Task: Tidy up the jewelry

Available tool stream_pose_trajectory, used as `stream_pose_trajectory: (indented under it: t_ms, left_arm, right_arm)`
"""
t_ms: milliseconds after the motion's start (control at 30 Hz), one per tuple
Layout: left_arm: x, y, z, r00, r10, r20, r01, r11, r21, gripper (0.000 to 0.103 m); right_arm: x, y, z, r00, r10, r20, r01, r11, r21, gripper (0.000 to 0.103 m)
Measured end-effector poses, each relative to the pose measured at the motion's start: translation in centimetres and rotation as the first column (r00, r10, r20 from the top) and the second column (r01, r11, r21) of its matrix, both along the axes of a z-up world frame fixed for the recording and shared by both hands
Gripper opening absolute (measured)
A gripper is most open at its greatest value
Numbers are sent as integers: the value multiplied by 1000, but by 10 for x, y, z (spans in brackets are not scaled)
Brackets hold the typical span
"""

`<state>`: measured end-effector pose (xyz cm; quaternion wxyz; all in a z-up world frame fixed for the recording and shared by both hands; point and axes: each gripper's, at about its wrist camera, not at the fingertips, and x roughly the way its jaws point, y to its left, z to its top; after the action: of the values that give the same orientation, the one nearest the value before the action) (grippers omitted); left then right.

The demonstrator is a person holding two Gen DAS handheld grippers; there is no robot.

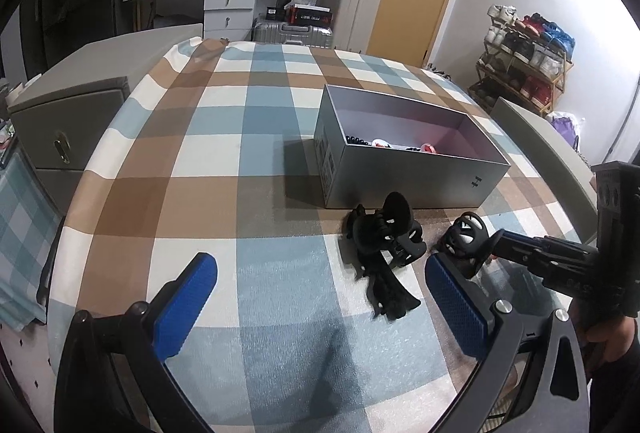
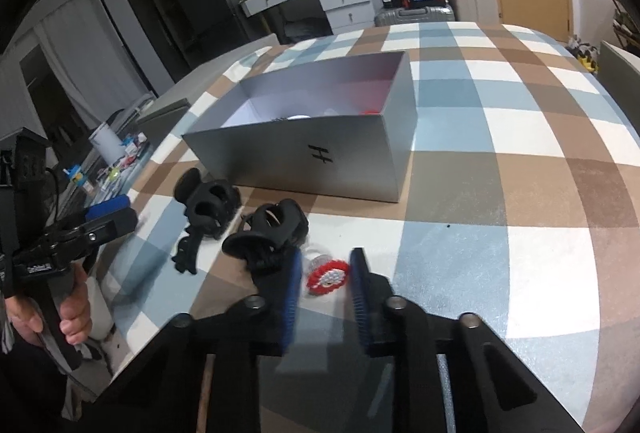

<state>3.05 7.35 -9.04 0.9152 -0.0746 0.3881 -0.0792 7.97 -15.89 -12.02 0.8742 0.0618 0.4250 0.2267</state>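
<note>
Checked cloth (image 1: 280,161) in blue, brown and white covers the table. Grey open box (image 1: 404,177) sits at about one o'clock from my left gripper (image 1: 320,305); a few small items, dark beads and something red and white, lie on its floor, too small to name. My left gripper hangs above the cloth with its blue pads (image 1: 188,309) spread wide and nothing between them. Just ahead of it, at twelve to one o'clock, lie two black hair claws: the larger one (image 1: 382,245) with a dark strap trailing toward me, the smaller rounded one (image 1: 466,237) just beside it to the right, close to the box's near wall. My right gripper (image 2: 326,281) reaches in from three o'clock in the left view. In its own view the jaws stand narrow around a small red-and-white beaded ring (image 2: 328,276) with a clear piece beside it; the left pad looks to touch the ring, but whether the right one does I cannot tell, as the edges are blurred. The ring lies on the cloth at six o'clock from the box (image 2: 320,153), with the rounded claw (image 2: 276,233) at its ten o'clock, touching my left pad. A hand (image 2: 72,313) grips the other handle at far left.
</note>
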Motion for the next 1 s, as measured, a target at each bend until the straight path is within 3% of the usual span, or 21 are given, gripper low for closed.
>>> stream_pose_trajectory:
  t_ms: [333, 1000]
  left_arm:
    - [1, 1, -2, 1000, 7, -26, -8, 999, -31, 101]
    - [4, -23, -16, 988, -103, -119, 95, 993, -69, 101]
  right_arm:
    - [-12, -3, 9, 999, -12, 48, 12, 1000, 3, 18]
    - [-36, -9, 53, 972, -26, 232, 10, 997, 71, 19]
